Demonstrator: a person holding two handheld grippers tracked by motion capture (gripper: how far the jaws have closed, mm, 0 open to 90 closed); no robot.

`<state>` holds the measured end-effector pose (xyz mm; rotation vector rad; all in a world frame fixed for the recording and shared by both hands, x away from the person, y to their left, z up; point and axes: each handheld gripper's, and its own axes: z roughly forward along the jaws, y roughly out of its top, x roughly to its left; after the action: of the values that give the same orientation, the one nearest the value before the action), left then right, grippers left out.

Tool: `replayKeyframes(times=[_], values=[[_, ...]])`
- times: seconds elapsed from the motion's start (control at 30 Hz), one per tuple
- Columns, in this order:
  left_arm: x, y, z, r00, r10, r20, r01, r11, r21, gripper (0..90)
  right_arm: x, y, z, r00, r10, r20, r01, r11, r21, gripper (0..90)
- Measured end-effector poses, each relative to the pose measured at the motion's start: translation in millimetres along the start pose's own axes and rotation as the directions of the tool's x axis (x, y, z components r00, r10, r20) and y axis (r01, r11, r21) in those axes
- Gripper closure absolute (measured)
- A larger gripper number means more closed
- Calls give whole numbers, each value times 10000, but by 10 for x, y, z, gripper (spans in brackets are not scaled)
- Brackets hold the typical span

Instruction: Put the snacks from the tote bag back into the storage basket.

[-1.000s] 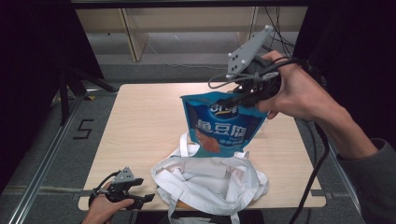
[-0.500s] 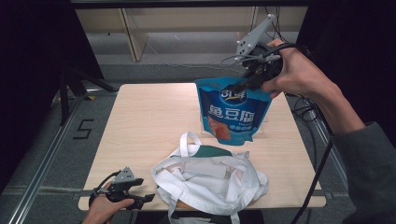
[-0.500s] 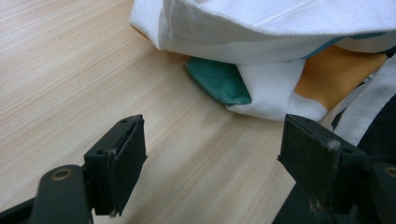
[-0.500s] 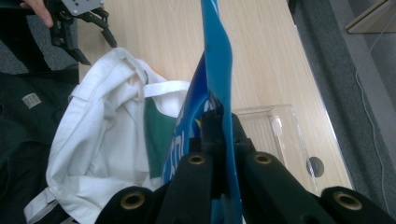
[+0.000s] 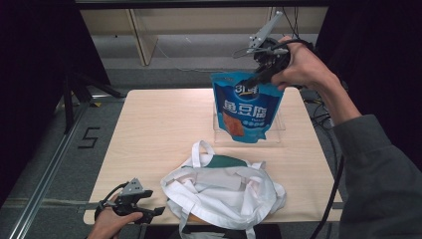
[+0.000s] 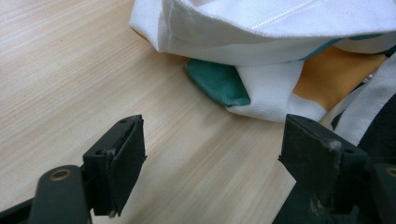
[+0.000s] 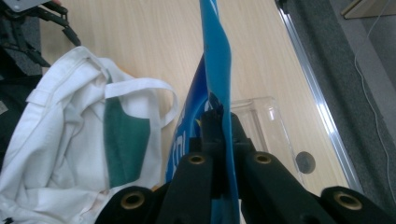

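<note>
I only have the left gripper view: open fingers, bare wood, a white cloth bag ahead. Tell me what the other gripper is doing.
Observer: The right gripper is shut on the top edge of a blue snack pouch, held up over the far side of the table.
Operator: Report what sits under the pouch.
Observer: A clear plastic tray stands on the table right behind and below it.
Operator: Describe the bag from above.
Observer: The white bag lies crumpled at the near edge, one handle looped up toward the pouch, a green patch by its mouth.
Operator: Locate my gripper against it.
Observer: The left gripper rests at the bag's left, apart from it.
</note>
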<state>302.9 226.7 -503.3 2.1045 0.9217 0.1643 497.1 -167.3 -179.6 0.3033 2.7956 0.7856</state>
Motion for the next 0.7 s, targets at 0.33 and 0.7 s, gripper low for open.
replayKeyframes(times=[0.33, 0.7], values=[[0, -2, 0, 10000, -20, 32, 20, 10000, 1, 212, -326, -43, 164, 9997, 218, 123, -216, 9997, -131, 900], [17, -2, 1, 9995, 299, 34, -299, 9995, 99, 212, -599, -104, 309, 9987, 482, 159, -479, 9987, -190, 900]])
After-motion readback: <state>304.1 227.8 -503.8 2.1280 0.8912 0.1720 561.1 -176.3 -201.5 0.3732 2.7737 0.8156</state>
